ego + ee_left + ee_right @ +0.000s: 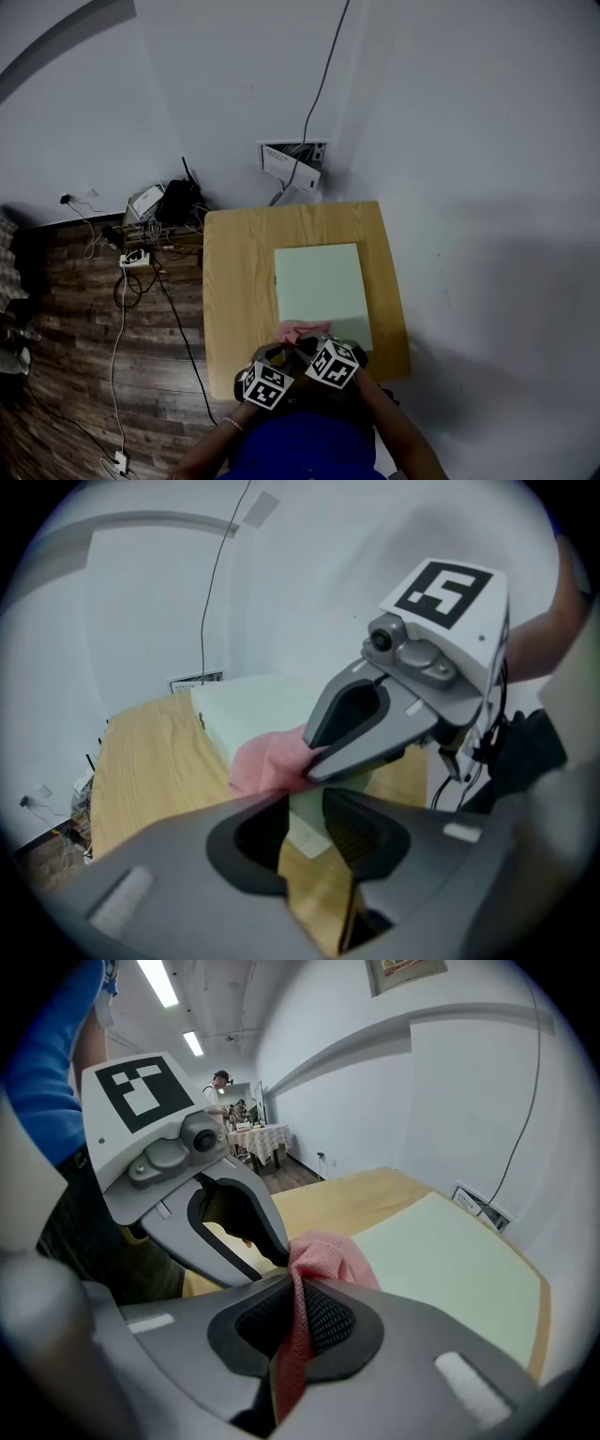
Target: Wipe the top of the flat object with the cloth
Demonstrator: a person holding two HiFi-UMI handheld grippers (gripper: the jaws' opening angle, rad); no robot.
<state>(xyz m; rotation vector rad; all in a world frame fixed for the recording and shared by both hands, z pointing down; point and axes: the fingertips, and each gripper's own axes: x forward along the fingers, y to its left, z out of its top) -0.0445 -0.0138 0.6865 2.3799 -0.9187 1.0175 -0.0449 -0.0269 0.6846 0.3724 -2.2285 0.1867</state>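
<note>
The pink cloth (328, 1252) is clamped between the jaws of my right gripper (287, 1277). It bunches out past their tips at the near edge of the pale green board (317, 279). That board lies flat on the wooden table (236, 281), toward the table's right side. My left gripper (302, 803) sits just beside the right one, its jaws slightly apart and holding nothing. Through the gap I see only the board's corner and the tabletop.
</note>
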